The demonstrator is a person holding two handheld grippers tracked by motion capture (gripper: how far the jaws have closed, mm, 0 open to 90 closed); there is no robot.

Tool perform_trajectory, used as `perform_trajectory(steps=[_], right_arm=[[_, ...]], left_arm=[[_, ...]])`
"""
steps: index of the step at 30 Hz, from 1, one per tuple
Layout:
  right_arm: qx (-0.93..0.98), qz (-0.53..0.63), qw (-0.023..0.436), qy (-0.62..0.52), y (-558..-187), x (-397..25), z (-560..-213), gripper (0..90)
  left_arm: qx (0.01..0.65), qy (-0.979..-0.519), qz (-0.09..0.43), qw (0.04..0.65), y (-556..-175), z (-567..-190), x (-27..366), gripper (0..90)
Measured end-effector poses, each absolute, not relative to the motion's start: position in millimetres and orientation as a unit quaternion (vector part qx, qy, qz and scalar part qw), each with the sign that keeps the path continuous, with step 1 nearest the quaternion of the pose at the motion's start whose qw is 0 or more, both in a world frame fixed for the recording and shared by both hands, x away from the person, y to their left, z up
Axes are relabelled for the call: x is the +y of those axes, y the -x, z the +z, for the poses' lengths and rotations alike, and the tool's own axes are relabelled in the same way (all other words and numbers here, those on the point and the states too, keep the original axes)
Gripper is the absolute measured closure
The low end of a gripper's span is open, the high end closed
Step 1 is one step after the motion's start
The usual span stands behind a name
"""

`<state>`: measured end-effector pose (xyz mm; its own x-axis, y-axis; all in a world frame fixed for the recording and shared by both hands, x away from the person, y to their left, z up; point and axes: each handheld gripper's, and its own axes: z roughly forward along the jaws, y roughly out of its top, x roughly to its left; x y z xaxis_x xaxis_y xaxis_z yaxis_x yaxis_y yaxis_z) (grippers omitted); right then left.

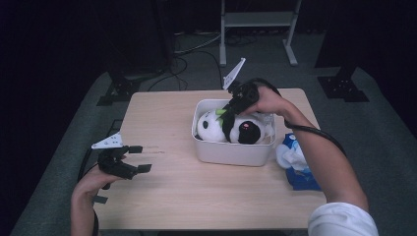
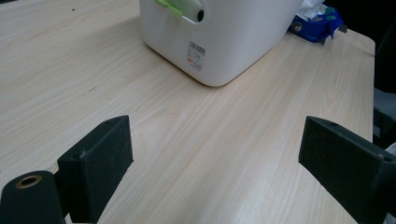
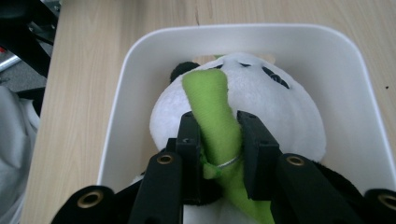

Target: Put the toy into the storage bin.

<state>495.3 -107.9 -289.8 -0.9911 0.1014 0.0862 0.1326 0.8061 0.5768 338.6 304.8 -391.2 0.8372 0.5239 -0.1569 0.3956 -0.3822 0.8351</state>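
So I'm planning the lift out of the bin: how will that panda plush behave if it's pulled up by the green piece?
The panda plush looks soft and light, so it should lift easily. The right tongs pinch only its green piece, so the body will probably dangle and swing. Fabric seems unlikely to slip, and the white bin may shift slightly.

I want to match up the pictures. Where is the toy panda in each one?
High view: the panda lies in the white bin, middle of the table.
Left gripper view: just a bit of its white and green at the bin's handle hole, top middle.
Right gripper view: centre, green part between the right gripper fingers.
Shared landmark: the white bin.
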Motion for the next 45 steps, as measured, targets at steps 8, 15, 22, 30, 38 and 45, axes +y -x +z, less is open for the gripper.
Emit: perform_trajectory(steps=[8, 15, 22, 30, 38, 45], right_arm=[[-0.952, -0.298, 0.042, 0.057, -492, -106, -307, 70.8], [-0.952, -0.296, 0.055, 0.052, -487, -103, -320, 70.7], [-0.951, -0.297, 0.069, 0.051, -479, -103, -327, 70.8], [-0.953, -0.288, 0.058, 0.066, -490, -108, -332, 70.5], [-0.953, -0.284, 0.068, 0.075, -492, -111, -343, 64.4], [-0.951, -0.289, 0.072, 0.087, -490, -115, -341, 53.1]], left_arm=[[0.279, -0.826, 0.067, 0.485, -338, -391, 306, 8.6], [0.279, -0.826, 0.068, 0.486, -338, -390, 306, 8.6], [0.277, -0.827, 0.066, 0.485, -338, -390, 305, 8.6], [0.274, -0.829, 0.066, 0.482, -339, -390, 303, 8.6], [0.276, -0.829, 0.063, 0.481, -340, -392, 304, 8.6], [0.276, -0.829, 0.062, 0.482, -340, -392, 302, 8.5]])
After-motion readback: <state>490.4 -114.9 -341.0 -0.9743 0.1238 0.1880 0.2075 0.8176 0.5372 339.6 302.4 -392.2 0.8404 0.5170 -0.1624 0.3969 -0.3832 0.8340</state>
